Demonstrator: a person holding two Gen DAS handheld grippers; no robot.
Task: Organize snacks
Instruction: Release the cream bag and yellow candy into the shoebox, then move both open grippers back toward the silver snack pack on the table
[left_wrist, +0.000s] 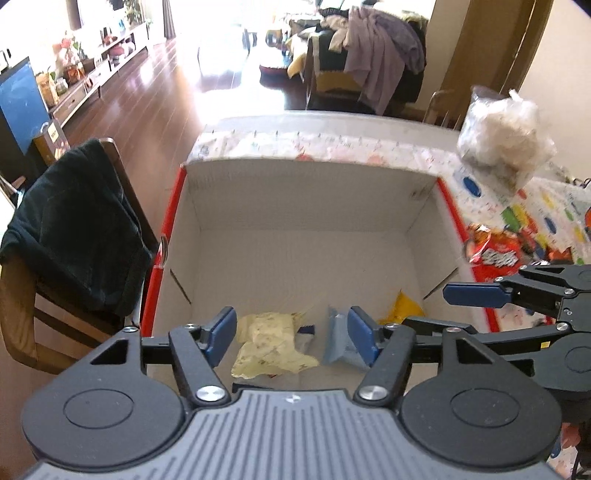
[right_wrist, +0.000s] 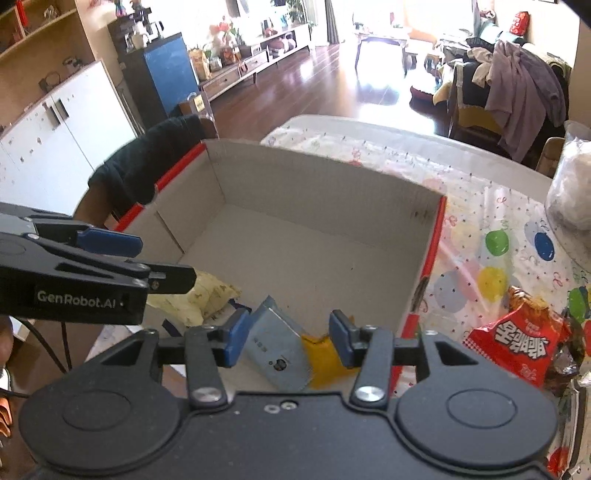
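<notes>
"GenRobot.AI" stands in white letters on the black body of the left tool (right_wrist: 110, 254); the red snack bag (right_wrist: 517, 343), right of the right tool (right_wrist: 288, 336), carries large white Chinese characters.

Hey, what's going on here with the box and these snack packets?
A person with two handheld grippers is sorting snacks into a cardboard box on the table. Both the left gripper and the right gripper hover over the box's near end with jaws open, holding nothing. Inside lie a pale yellow packet, a grey-blue packet and an orange-yellow packet. A red snack bag sits outside on the tablecloth.
</notes>
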